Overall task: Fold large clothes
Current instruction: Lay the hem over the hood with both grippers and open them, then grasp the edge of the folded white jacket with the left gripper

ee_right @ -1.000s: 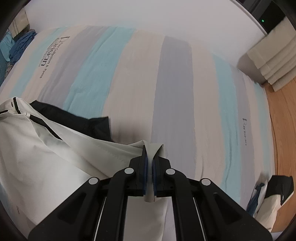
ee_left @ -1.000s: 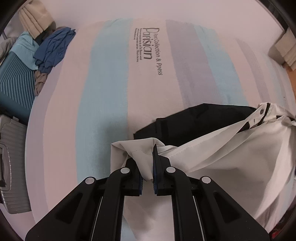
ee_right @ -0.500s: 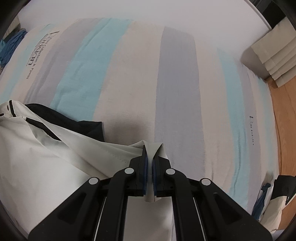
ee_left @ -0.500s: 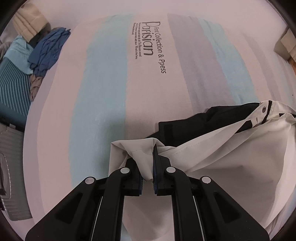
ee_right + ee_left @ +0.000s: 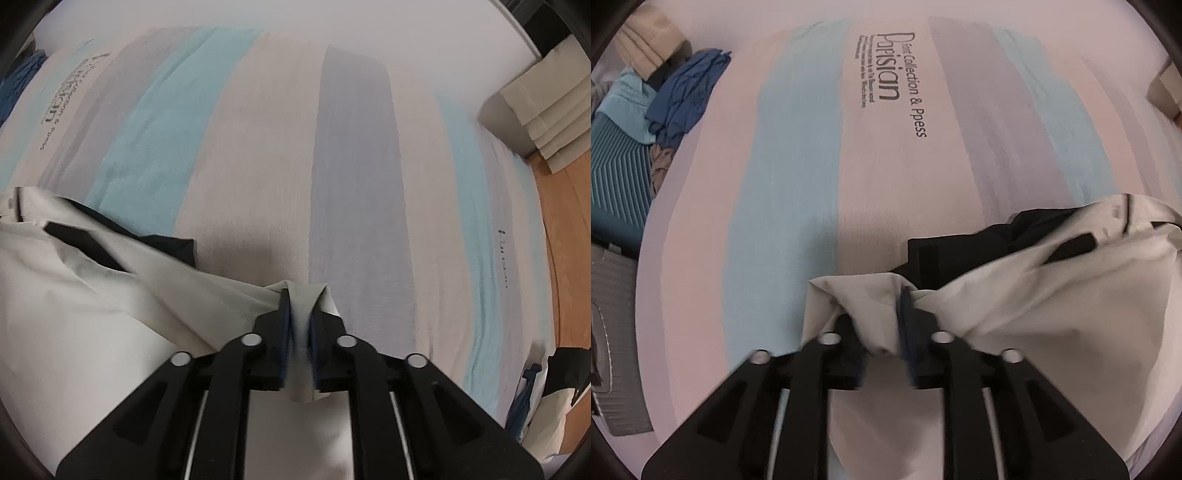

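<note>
A large white garment with black trim (image 5: 1052, 314) hangs over the striped bed, stretched between my two grippers. My left gripper (image 5: 882, 332) holds a bunched corner of it; the jaws stand a little apart, with the fold between them. In the right wrist view the same garment (image 5: 74, 295) runs off to the left, and my right gripper (image 5: 300, 325) pinches its other corner, with the jaws slightly parted around the cloth. A black part of the garment (image 5: 953, 254) lies on the sheet beneath.
The striped sheet (image 5: 798, 155) with printed lettering covers the bed. A pile of blue and teal clothes (image 5: 683, 96) and a teal suitcase (image 5: 617, 177) sit at the left. Folded beige cloth (image 5: 546, 110) and wooden floor (image 5: 569, 236) are at the right.
Both grippers have moved forward over the bed with the garment. The jaws of both have parted somewhat, and the cloth still sits between them.
</note>
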Demonstrator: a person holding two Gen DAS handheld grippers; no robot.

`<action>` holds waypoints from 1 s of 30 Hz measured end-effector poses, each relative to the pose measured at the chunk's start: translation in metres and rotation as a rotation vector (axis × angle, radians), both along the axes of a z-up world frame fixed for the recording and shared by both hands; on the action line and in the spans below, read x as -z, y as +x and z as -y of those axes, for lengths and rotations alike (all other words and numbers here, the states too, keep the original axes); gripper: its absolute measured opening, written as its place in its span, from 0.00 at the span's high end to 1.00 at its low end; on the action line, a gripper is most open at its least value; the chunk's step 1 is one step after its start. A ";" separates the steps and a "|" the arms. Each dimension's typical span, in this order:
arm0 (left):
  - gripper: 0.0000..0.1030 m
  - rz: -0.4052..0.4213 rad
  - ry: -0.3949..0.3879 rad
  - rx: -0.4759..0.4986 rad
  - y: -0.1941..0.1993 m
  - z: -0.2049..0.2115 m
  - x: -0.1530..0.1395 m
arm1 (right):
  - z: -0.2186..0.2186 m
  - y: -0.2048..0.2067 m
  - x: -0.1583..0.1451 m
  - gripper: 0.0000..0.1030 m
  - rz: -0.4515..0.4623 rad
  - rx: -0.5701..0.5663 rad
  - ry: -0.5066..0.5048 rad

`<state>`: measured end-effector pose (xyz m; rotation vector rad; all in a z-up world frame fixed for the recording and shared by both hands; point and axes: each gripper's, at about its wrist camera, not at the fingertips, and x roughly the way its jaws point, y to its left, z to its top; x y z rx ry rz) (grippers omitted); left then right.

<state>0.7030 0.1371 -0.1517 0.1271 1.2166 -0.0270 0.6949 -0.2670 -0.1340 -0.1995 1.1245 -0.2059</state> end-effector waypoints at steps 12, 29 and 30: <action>0.11 0.159 -0.045 0.017 -0.055 0.020 -0.052 | -0.011 -0.073 -0.061 0.29 0.208 -0.032 0.091; 0.08 -0.037 -0.210 -0.016 -0.147 -0.049 0.049 | -0.177 -0.116 0.046 0.32 0.019 -0.167 0.163; 0.08 -0.056 -0.233 -0.018 -0.148 -0.053 0.061 | -0.177 -0.116 0.053 0.32 0.013 -0.153 0.162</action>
